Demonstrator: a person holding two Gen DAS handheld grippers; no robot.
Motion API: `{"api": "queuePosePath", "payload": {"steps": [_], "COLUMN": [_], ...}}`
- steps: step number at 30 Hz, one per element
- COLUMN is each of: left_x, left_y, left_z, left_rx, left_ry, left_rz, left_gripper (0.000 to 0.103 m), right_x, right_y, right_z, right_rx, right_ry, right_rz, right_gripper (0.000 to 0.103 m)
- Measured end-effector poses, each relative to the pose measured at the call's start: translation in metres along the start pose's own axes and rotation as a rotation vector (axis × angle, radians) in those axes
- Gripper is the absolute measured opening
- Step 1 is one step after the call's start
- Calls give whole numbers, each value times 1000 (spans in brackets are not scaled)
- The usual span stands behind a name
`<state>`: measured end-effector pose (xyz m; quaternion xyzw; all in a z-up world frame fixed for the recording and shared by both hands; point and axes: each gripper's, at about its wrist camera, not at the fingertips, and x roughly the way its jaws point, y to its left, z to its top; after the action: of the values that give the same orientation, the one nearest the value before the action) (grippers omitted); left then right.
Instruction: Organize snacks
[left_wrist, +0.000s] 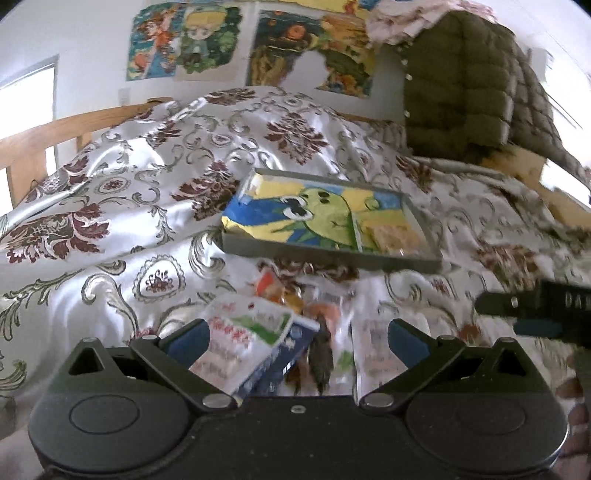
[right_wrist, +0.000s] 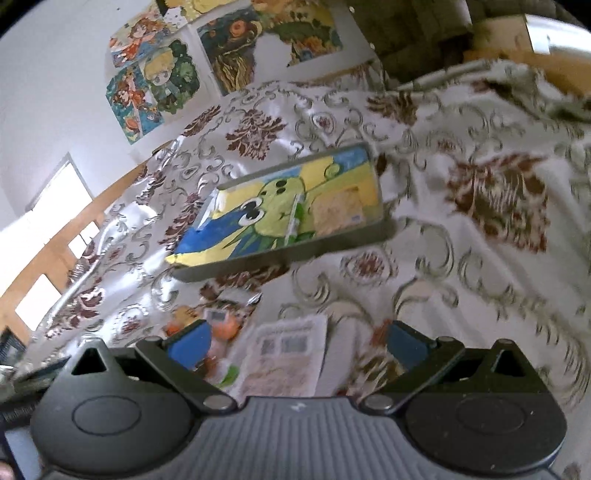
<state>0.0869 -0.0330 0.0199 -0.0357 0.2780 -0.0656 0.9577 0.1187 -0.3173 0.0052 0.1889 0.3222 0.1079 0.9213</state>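
A grey tray (left_wrist: 406, 263) lies on the bed and holds a big yellow, blue and green cartoon snack bag (left_wrist: 321, 218). The tray (right_wrist: 332, 247) and bag (right_wrist: 273, 210) also show in the right wrist view. Loose snack packets lie in front of the tray: a white packet with green and red print (left_wrist: 243, 339), a blue one (left_wrist: 291, 347), orange ones (left_wrist: 273, 288). My left gripper (left_wrist: 297, 345) is open just above this pile. My right gripper (right_wrist: 295, 345) is open over a white packet (right_wrist: 288, 362) and orange snacks (right_wrist: 225, 328). The right gripper's finger (left_wrist: 535, 306) enters the left wrist view at the right.
The bed is covered by a shiny white bedspread (left_wrist: 129, 184) with dark red floral print, bunched high behind the tray. A wooden bed frame (left_wrist: 33, 140) runs along the left. A green quilted jacket (left_wrist: 472, 85) hangs at the back right. Posters (left_wrist: 184, 40) are on the wall.
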Motion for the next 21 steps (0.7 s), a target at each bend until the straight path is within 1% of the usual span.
{"api": "queuePosePath", "payload": {"steps": [2,6,10,13,17,21], "left_x": [-3,-7,-3,2,9,19], "left_y": [2,11,15,14,13,8], "left_z": [-7,-18,-21,-25,-32,-37], "left_rx": [18,0,10,9,-36,-52], "left_ry": [19,27,62,95,150,186], "left_rz": [-11,-1,-32,-74,-163,-213], "left_gripper": [102,102,102,102,102,102], "right_x": [-1,3,14,20,27,37], "right_y": [-1,1,2,4,4,-1], "right_z": [-4,-9,-12,-17,-20,-19], "right_rx": [23,44,55,58,73,111], "right_ry": [27,78,138,179,223,273], "right_rz": [30,91,126,143,152,173], "right_gripper": [103,103,103,103,103,103]}}
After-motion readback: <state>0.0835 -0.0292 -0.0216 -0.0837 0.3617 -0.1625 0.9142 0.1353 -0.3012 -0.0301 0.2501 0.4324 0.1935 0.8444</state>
